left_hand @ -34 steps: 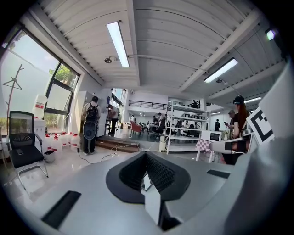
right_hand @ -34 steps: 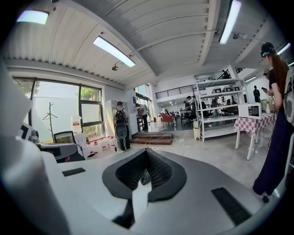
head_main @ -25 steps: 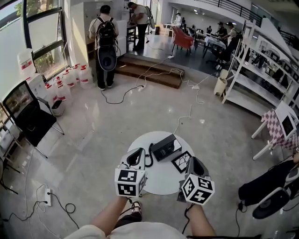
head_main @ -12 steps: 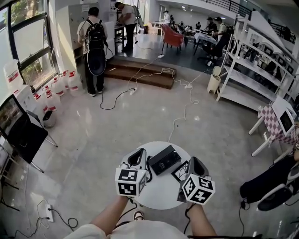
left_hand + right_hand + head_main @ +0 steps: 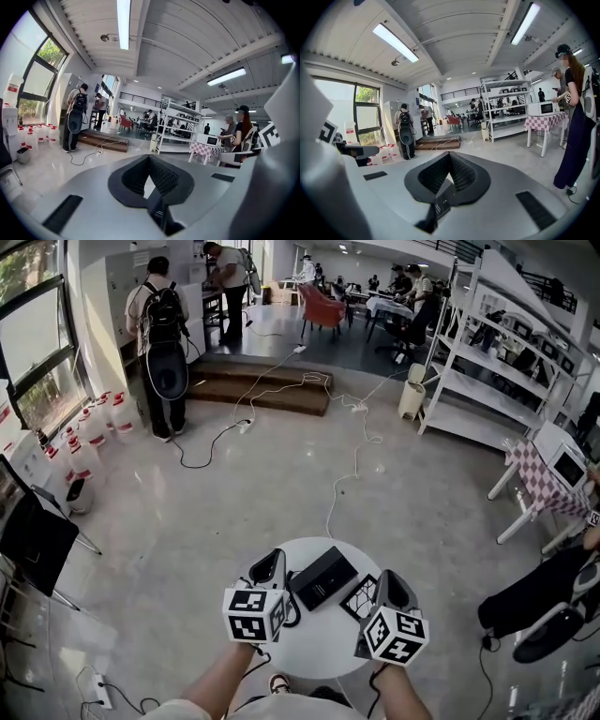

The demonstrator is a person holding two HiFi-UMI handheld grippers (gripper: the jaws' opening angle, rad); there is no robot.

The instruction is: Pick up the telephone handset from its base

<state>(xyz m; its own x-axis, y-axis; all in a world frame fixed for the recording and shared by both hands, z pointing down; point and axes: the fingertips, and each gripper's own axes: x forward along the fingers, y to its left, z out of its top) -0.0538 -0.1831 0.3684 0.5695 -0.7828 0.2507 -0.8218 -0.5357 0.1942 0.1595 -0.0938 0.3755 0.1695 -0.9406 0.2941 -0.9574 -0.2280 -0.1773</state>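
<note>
Round white table (image 5: 323, 645) in an open hall, seen from above. At left, the left gripper (image 5: 271, 565), jaws closed and empty, overlaps the left edge of the black telephone (image 5: 324, 577) mid-table. Its handset cannot be told from the base. Closed jaws may shove the telephone, and the cord (image 5: 292, 612) may drag it. At right, the right gripper (image 5: 394, 581) is likewise closed and empty. Neither gripper view shows the telephone.

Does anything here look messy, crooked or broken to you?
Nothing looks spilled or broken. The black telephone sits at a slant on the round white table. The untidiest thing is a long white cable snaking loose across the floor beyond it, a possible trip hazard.
</note>
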